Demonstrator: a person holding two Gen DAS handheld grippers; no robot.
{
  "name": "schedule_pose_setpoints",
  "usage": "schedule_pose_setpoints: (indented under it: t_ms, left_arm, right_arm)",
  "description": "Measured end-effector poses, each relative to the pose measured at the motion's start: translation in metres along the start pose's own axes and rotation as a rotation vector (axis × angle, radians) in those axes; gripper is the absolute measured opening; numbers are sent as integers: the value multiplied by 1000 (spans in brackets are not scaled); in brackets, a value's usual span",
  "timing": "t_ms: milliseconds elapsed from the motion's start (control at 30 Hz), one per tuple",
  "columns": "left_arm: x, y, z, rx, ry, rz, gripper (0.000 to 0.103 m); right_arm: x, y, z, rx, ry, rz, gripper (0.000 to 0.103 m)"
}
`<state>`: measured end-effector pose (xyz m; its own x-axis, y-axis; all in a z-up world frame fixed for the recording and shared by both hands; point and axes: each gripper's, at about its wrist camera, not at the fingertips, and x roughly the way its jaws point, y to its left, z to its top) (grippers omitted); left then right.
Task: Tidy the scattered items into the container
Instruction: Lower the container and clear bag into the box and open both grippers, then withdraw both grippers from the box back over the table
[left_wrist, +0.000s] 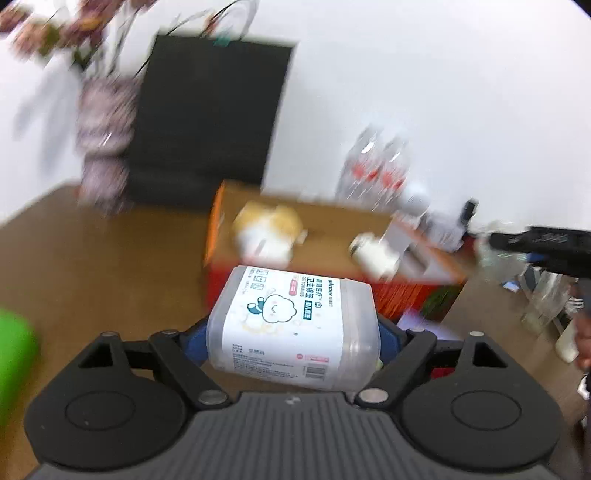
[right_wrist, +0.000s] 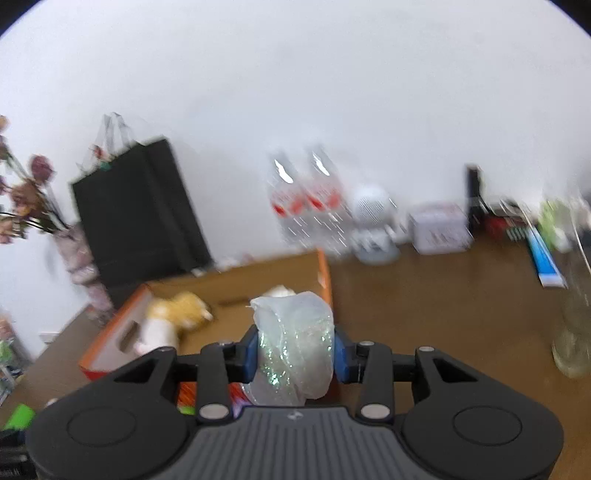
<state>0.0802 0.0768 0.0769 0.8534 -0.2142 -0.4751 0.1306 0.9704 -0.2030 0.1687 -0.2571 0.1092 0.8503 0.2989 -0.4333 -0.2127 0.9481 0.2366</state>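
Observation:
My left gripper (left_wrist: 293, 332) is shut on a clear plastic box of cotton buds (left_wrist: 291, 325) with a white label, held just in front of the orange cardboard box (left_wrist: 214, 236). Inside that box lie a yellow and white plush toy (left_wrist: 267, 232) and a small white bottle (left_wrist: 373, 254). My right gripper (right_wrist: 295, 350) is shut on a translucent glittery roll (right_wrist: 293, 350), held above the near edge of the same orange box (right_wrist: 325, 273), where the plush toy (right_wrist: 173, 317) shows. The right gripper also shows at the right edge of the left wrist view (left_wrist: 546, 247).
On the brown table, a black paper bag (left_wrist: 207, 118) and a vase of dried flowers (left_wrist: 103, 140) stand at the back left. Water bottles (right_wrist: 306, 199), a white round device (right_wrist: 373, 225) and small boxes line the wall. A green object (left_wrist: 14, 358) lies at left; a glass jar (right_wrist: 576, 325) at right.

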Motion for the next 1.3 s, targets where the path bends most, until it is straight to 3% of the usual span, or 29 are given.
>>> schedule_pose_setpoints:
  t_ms: [133,200,267,367,500,567,667,733,867,1033,1233,1300]
  left_arm:
    - [45,-27,68,24,-3,-9,85]
    - [89,-41,94,4,62,-15,85]
    - [138,-53,105,4,111,42,85]
    - [193,-62,101,24,173,88,86]
    - [221,-57,89,13,218,109,87]
    - [218,-56,88,27,236,114,99]
    - [195,-53,97,47,205,111,103]
    - [176,-53,108,74,204,138,103]
    - [146,-51,119,129,275,221,103]
    - [113,-45,105,178,349,286,103]
    - [66,-47,85,131,333,229,103]
    - [44,-50,74,134,296,228,103]
  right_arm:
    - [45,17,39,-42,61,23,39]
    - [83,20,50,-75,144,-12,40]
    - [111,24,48,-112,248,-52,40]
    - [141,27,34,-160,387,-74,56]
    - [143,30,22,-185,397,-77,78]
    - [134,28,25,-168,382,-61,82]
    - [121,23,37,-115,339,-66,91]
    - [116,19,45,-74,332,-71,92]
    - [108,18,48,-13,407,-52,94]
    - [84,33,41,26,457,-11,95]
    - [45,63,25,-34,422,11,99]
    - [29,69,16,-41,383,27,98]
